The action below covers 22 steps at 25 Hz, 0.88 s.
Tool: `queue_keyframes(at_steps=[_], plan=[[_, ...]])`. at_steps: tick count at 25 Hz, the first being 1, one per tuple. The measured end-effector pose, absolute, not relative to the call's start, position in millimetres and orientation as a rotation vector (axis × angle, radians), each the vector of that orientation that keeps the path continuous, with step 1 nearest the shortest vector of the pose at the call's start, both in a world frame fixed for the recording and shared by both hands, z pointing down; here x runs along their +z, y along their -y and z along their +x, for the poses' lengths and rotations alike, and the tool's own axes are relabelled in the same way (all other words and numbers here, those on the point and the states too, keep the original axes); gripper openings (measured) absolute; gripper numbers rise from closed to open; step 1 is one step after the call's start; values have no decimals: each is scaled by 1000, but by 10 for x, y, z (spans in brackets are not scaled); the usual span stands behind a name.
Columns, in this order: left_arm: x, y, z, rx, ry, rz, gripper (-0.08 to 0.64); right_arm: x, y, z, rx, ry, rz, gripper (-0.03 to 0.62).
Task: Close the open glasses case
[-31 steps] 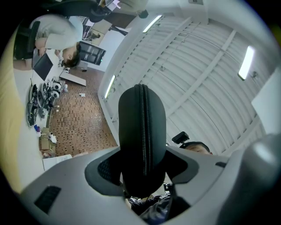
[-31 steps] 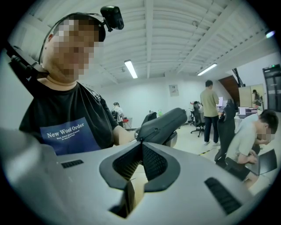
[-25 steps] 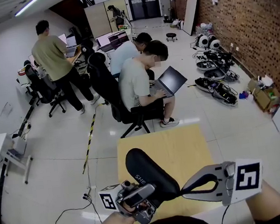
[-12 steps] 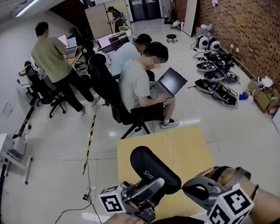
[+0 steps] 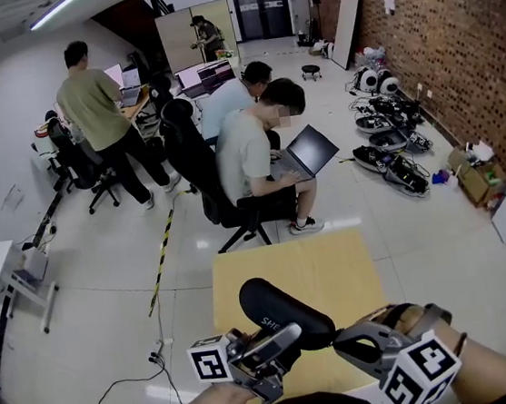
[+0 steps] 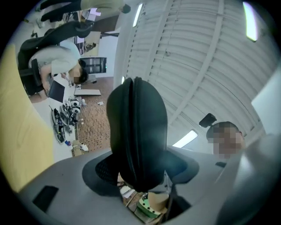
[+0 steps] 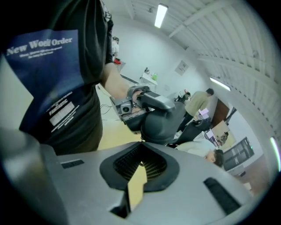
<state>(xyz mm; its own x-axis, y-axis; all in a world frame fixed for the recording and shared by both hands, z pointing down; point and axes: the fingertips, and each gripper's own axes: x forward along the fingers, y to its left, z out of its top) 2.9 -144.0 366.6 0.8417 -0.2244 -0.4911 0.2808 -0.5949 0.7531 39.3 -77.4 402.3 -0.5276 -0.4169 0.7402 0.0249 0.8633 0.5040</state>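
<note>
The left gripper [image 5: 275,345] has its fingers pinching the black case [image 5: 285,311], held over the near edge of the tan table [image 5: 334,264]. The right gripper [image 5: 344,343] has its fingers pressed together, empty, just beside the case. Beyond the table, a person [image 5: 247,151] sits with a laptop [image 5: 313,150] on the pale floor [image 5: 105,260], with a brick wall [image 5: 463,52] at the right.

From where I stand, both bare forearms reach in low, close to the person's body. The left tongs [image 5: 272,342] tilt upward, their jaws part-way apart and clamped on the near end of the black glasses case [image 5: 279,305]. The right tongs [image 5: 346,344] angle downward with the tips just beside that case. Their jaws are pressed together with nothing between them, and the right hand [image 5: 482,368] grips the handle behind.
</note>
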Motion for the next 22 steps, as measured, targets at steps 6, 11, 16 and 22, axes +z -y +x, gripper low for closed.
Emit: queue_keyframes(at_steps=[6, 11, 16, 22], plan=[[3967, 980, 235, -379, -270, 2251, 288, 4060, 515, 700, -652, 1954, -136, -12], [4144, 863, 197, -261, -324, 2334, 311, 3998, 396, 756, -579, 1967, -285, -13], [4202, 739, 131, -215, -402, 2446, 331, 3847, 214, 724, -443, 2101, -436, -12], [4168, 829, -6, -316, -389, 2482, 331, 3680, 75, 753, -274, 2234, -579, -13]])
